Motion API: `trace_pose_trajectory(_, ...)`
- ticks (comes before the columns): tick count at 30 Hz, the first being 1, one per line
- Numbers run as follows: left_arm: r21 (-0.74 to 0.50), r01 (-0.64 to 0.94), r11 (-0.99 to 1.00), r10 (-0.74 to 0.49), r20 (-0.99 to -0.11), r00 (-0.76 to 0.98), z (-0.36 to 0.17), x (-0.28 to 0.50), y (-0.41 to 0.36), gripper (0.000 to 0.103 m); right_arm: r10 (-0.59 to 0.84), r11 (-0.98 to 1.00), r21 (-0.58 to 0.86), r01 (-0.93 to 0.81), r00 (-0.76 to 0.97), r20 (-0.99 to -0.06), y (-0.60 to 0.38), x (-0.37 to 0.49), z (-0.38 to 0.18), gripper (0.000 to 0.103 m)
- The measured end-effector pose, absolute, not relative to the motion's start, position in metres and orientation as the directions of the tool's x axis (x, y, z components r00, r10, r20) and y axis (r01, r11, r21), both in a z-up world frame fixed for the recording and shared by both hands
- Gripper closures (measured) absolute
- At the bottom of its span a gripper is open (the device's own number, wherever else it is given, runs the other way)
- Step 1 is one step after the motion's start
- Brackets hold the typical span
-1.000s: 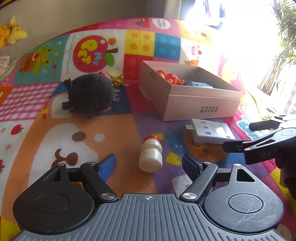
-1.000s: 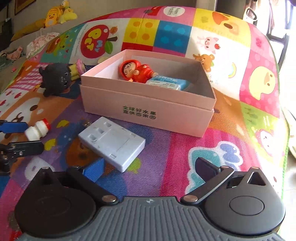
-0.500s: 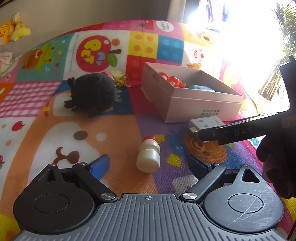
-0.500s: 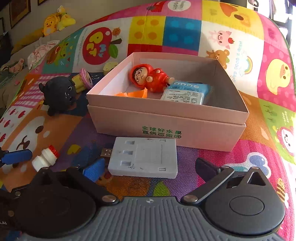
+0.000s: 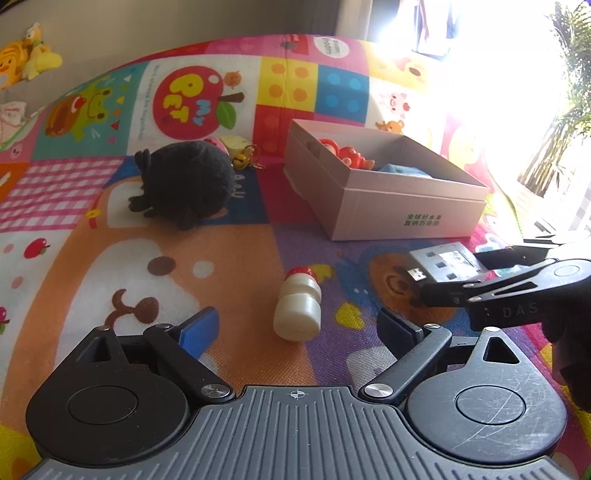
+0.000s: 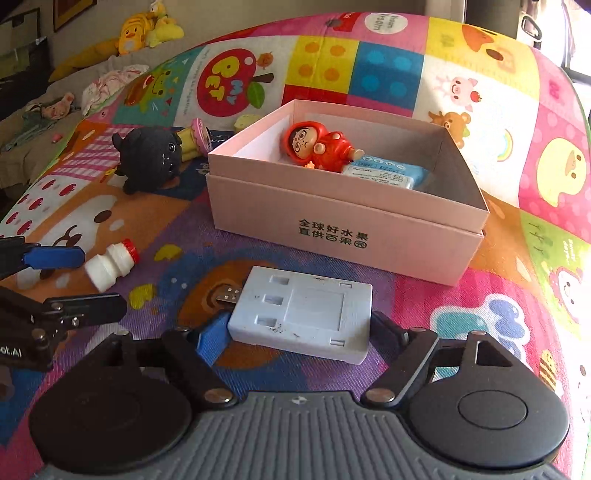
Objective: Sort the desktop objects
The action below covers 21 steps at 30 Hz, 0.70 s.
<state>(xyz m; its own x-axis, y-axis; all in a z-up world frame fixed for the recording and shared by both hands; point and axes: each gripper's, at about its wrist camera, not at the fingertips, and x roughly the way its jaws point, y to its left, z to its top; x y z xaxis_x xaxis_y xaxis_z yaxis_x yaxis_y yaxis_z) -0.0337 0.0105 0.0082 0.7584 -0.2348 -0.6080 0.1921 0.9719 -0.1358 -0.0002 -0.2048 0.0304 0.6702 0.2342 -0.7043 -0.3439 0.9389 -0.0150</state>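
Observation:
My right gripper (image 6: 299, 328) is shut on a grey USB hub (image 6: 303, 314), holding it by its near end just above the mat; it also shows in the left wrist view (image 5: 443, 264). The pink box (image 6: 347, 236) ahead holds a red doll (image 6: 317, 146) and a blue tissue pack (image 6: 388, 175). My left gripper (image 5: 299, 325) is open, with a small white bottle with a red cap (image 5: 298, 306) lying between its fingers on the mat. A black plush toy (image 5: 184, 182) sits to the far left.
A small yellow and pink toy (image 5: 236, 146) with a bell lies behind the plush. The colourful play mat (image 5: 110, 266) covers the surface. Yellow plush toys (image 6: 147, 27) and clothes lie on the sofa at the back left. Bright window glare at the right.
My right gripper closed on the USB hub and lifted it slightly off the mat. My left gripper moved a little closer to the white bottle.

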Motion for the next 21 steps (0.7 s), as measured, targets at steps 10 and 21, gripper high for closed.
trace_pose_trajectory(10,-0.162,0.311,0.936,-0.341,-0.631,0.697,0.012,-0.033,-0.025,0.006,0.178,0.973,0.010,-0.229,0.724,-0.666,-0.252,-0.037,0.025,0.018)
trace_pose_trajectory(21,-0.084,0.289,0.954,-0.274,-0.636,0.721,0.022,-0.036,-0.024,0.006,0.174,0.979,0.034,-0.202,0.730,-0.661,-0.256,-0.036,0.023,0.005)
